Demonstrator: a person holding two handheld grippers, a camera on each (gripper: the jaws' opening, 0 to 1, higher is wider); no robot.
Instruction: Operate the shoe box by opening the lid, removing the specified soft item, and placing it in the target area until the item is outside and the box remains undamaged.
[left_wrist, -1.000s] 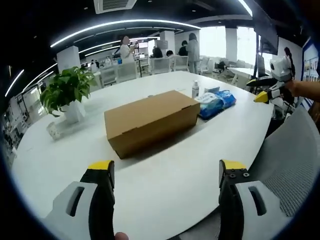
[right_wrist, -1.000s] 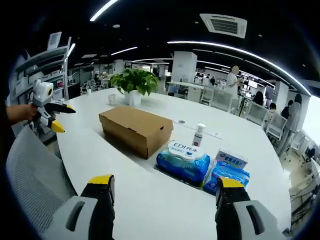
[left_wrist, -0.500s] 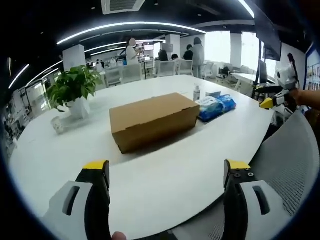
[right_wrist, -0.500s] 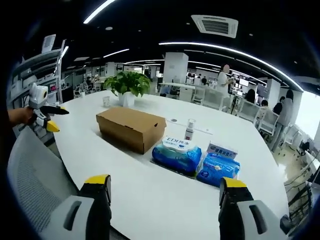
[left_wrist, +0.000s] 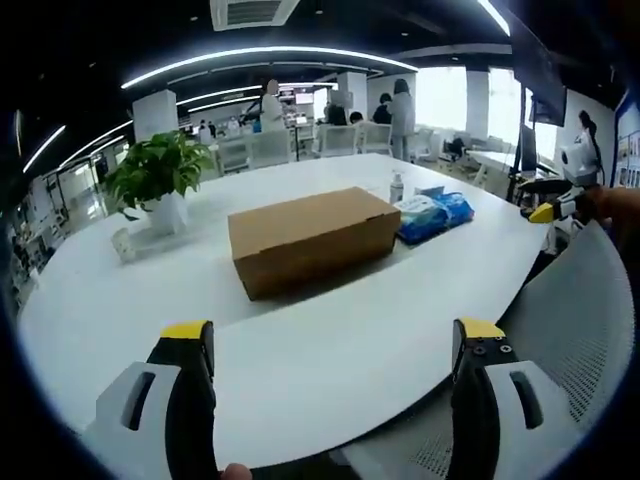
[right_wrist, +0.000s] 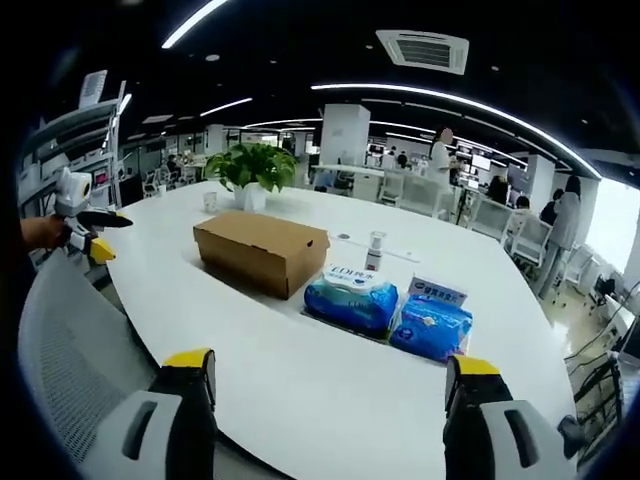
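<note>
A closed brown cardboard shoe box (left_wrist: 313, 238) (right_wrist: 262, 250) lies on the white oval table (left_wrist: 330, 340) (right_wrist: 330, 380), lid down. My left gripper (left_wrist: 330, 345) is open, jaws wide apart, held back from the table's near edge with nothing between them. My right gripper (right_wrist: 330, 370) is open too, well short of the box and off to its right side. The right gripper (left_wrist: 545, 205) also appears far right in the left gripper view, and the left gripper (right_wrist: 88, 235) far left in the right gripper view, each held by a hand.
Two blue wet-wipe packs (right_wrist: 352, 302) (right_wrist: 432, 325) and a small white bottle (right_wrist: 375, 250) lie right of the box. A potted plant (left_wrist: 155, 180) (right_wrist: 250, 170) stands behind it. A grey mesh chair (left_wrist: 560, 350) (right_wrist: 60, 360) is at the table's edge. People and desks fill the background.
Both cameras have drawn back slightly from the table, so the box looks smaller. Box and packs have not moved. Both grippers stay open.
</note>
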